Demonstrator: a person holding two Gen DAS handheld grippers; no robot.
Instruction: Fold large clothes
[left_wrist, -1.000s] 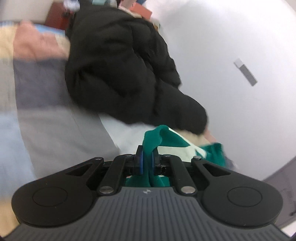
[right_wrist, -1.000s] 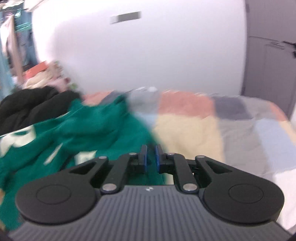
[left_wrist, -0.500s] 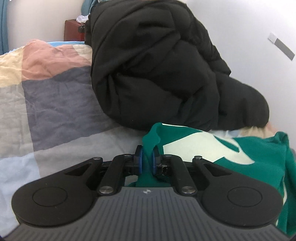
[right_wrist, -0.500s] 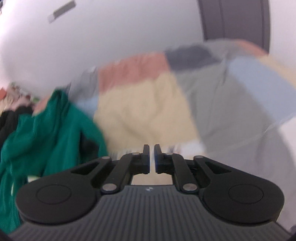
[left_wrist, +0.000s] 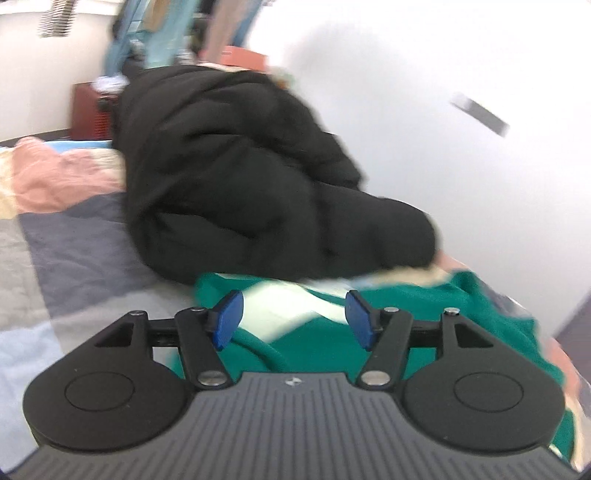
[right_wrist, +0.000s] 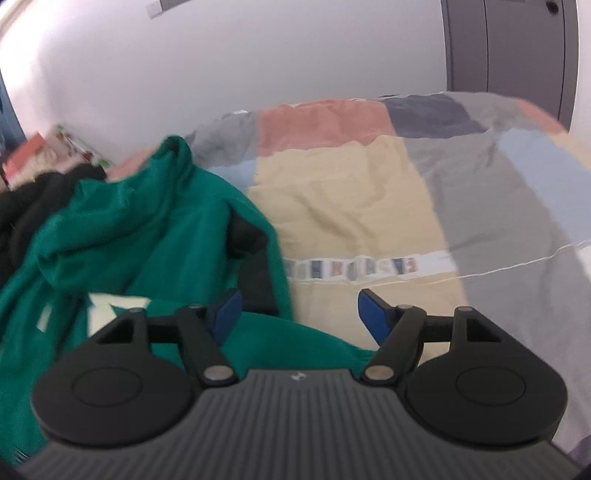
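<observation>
A green sweatshirt with pale lettering (left_wrist: 417, 321) lies crumpled on the patchwork bed cover (left_wrist: 74, 254). My left gripper (left_wrist: 291, 319) is open just above it, blue pads apart, holding nothing. In the right wrist view the same green sweatshirt (right_wrist: 140, 236) spreads over the left half, with a dark inner opening showing. My right gripper (right_wrist: 301, 317) is open and empty over the sweatshirt's right edge, where it meets the yellow patch of the cover (right_wrist: 351, 206).
A bulky black padded jacket (left_wrist: 240, 177) lies heaped behind the sweatshirt against the white wall (left_wrist: 443, 74). A red-brown bedside cabinet (left_wrist: 88, 110) and hanging clothes stand at the back left. A grey wardrobe (right_wrist: 509, 48) stands beyond the bed.
Both grippers have opened. The left one was shut on a fold of the green sweatshirt and has let it go. The right one has swung back over the sweatshirt's edge.
</observation>
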